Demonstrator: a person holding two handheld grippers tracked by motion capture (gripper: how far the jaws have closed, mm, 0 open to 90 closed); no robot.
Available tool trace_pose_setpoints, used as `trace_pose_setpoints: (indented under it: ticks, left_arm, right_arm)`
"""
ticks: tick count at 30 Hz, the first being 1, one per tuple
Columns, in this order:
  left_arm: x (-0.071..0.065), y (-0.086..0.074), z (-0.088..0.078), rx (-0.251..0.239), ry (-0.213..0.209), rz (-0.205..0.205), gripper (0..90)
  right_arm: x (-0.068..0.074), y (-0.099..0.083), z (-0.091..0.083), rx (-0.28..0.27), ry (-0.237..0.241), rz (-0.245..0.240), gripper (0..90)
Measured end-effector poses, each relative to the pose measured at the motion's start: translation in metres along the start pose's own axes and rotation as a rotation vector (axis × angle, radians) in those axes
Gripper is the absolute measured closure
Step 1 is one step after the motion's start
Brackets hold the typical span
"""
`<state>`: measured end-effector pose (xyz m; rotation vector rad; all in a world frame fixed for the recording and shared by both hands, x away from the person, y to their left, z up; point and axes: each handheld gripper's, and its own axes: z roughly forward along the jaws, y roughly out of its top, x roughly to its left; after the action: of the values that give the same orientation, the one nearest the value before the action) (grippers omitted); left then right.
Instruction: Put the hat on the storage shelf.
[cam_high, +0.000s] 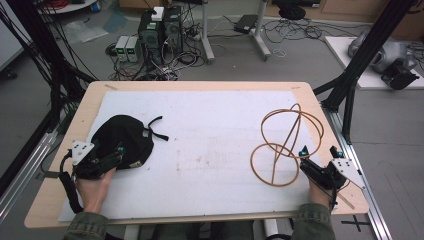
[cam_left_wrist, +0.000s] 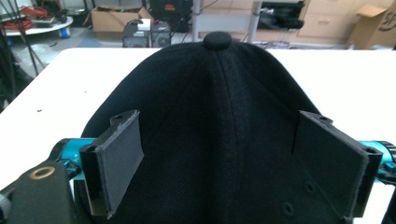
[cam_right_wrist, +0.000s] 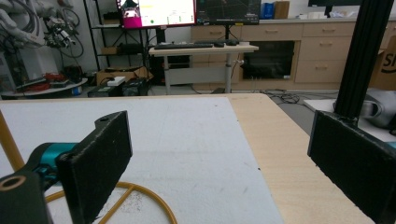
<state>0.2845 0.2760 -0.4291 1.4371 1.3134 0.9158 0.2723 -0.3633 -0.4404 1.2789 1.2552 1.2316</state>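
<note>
No legible text or labels anywhere.

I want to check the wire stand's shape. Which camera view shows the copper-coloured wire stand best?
The high view: the whole copper-coloured wire stand shows, with its round base ring and crossed upper loops, left of the right gripper. The right gripper view catches part of the base ring and one upright. The left gripper view looks at the black fabric cap.

High view overlooks the table (cam_high: 200, 150) — gripper views skim it closely.
</note>
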Motion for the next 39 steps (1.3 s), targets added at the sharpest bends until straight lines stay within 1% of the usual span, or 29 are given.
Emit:
trace_pose_setpoints:
  ticks: [2, 3, 4, 7, 9, 11, 12, 14, 15, 16, 17, 18, 19, 20, 21, 22, 23, 24, 27, 28, 30, 32, 33, 36, 39]
  left_arm:
    - [-0.001, -0.001, 0.005, 0.026, 0.003, 0.007, 17.2]
    - [-0.001, -0.001, 0.005, 0.026, 0.003, 0.007, 17.2]
    - [-0.002, -0.001, 0.008, 0.036, 0.000, 0.004, 17.3]
    - [-0.002, 0.000, 0.010, 0.040, -0.002, 0.002, 17.4]
    - [-0.003, 0.000, 0.011, 0.043, 0.000, 0.012, 17.9]
    - [-0.003, 0.000, 0.011, 0.052, -0.003, 0.016, 20.4]
    - [-0.004, 0.000, 0.011, 0.052, -0.010, 0.010, 22.5]
    - [-0.005, 0.000, 0.011, 0.054, -0.011, 0.011, 30.3]
    - [-0.005, 0.000, 0.011, 0.064, -0.012, 0.015, 34.6]
    - [-0.004, 0.000, 0.011, 0.076, -0.003, 0.003, 38.3]
    - [-0.004, 0.000, 0.011, 0.076, -0.003, 0.003, 43.0]
    - [-0.003, 0.000, 0.009, 0.075, 0.001, -0.013, 48.7]
    - [-0.003, 0.000, 0.009, 0.075, 0.001, -0.013, 55.2]
    - [-0.002, 0.001, 0.007, 0.070, -0.001, -0.017, 66.1]
    - [-0.002, 0.001, 0.005, 0.066, -0.004, -0.014, 66.1]
    - [-0.003, 0.002, 0.004, 0.062, -0.009, -0.006, 80.4]
    - [-0.004, 0.002, 0.003, 0.064, -0.010, 0.001, 80.4]
    - [-0.005, 0.002, 0.003, 0.066, -0.008, 0.009, 82.3]
    - [-0.005, 0.002, 0.002, 0.066, -0.009, 0.007, 85.9]
    - [-0.005, 0.002, 0.001, 0.068, -0.015, 0.000, 86.3]
    - [-0.005, 0.002, 0.001, 0.063, -0.012, -0.003, 86.6]
    - [-0.005, 0.002, 0.001, 0.062, -0.013, -0.002, 86.7]
    - [-0.006, 0.002, 0.000, 0.055, -0.018, 0.003, 86.8]
    - [-0.006, 0.003, -0.001, 0.046, -0.017, 0.012, 86.8]
    - [-0.006, 0.003, -0.001, 0.035, -0.026, 0.004, 86.9]
  right_arm:
    - [0.000, 0.000, 0.000, 0.000, -0.001, 0.001, 5.5]
    - [0.000, 0.000, 0.000, 0.000, -0.001, 0.001, 5.5]
    - [0.000, 0.000, -0.001, 0.003, -0.001, 0.002, 5.5]
    - [-0.001, 0.000, -0.002, 0.001, -0.006, 0.003, 5.5]
    - [-0.002, 0.000, -0.002, -0.001, -0.005, 0.004, 5.5]
    - [-0.002, 0.000, -0.002, -0.001, -0.008, 0.008, 5.5]
    - [-0.002, 0.000, -0.003, -0.001, -0.008, 0.008, 5.5]
    - [-0.002, 0.000, -0.003, -0.001, -0.006, 0.007, 5.5]
    - [-0.002, 0.000, -0.003, 0.000, -0.006, 0.006, 5.5]
    - [-0.002, 0.000, -0.003, 0.001, -0.005, 0.004, 5.5]
    - [-0.002, 0.000, -0.004, 0.000, -0.007, 0.007, 5.5]
    - [-0.002, 0.000, -0.003, -0.003, -0.009, 0.006, 5.5]
    - [-0.002, 0.000, -0.003, -0.003, -0.009, 0.006, 5.5]
    - [-0.003, 0.000, -0.004, 0.000, -0.009, 0.007, 5.5]
    - [-0.003, 0.000, -0.004, 0.000, -0.009, 0.007, 5.5]
    - [-0.003, 0.000, -0.004, 0.000, -0.006, 0.004, 5.5]
    - [-0.003, 0.000, -0.004, 0.000, -0.006, 0.004, 5.5]
    - [-0.003, 0.000, -0.004, -0.001, -0.006, 0.006, 5.5]
    - [-0.004, 0.000, -0.005, -0.002, -0.006, 0.005, 5.5]
    - [-0.004, 0.000, -0.005, 0.000, -0.008, 0.004, 5.5]
    - [-0.004, 0.000, -0.005, 0.000, -0.009, 0.004, 5.5]
    - [-0.003, 0.000, -0.006, 0.003, -0.010, 0.012, 5.5]
    - [-0.004, 0.000, -0.005, -0.004, -0.009, 0.002, 5.5]
    - [-0.004, 0.001, -0.006, -0.004, -0.009, 0.004, 5.5]
    - [-0.004, 0.001, -0.006, -0.006, -0.008, 0.006, 5.5]
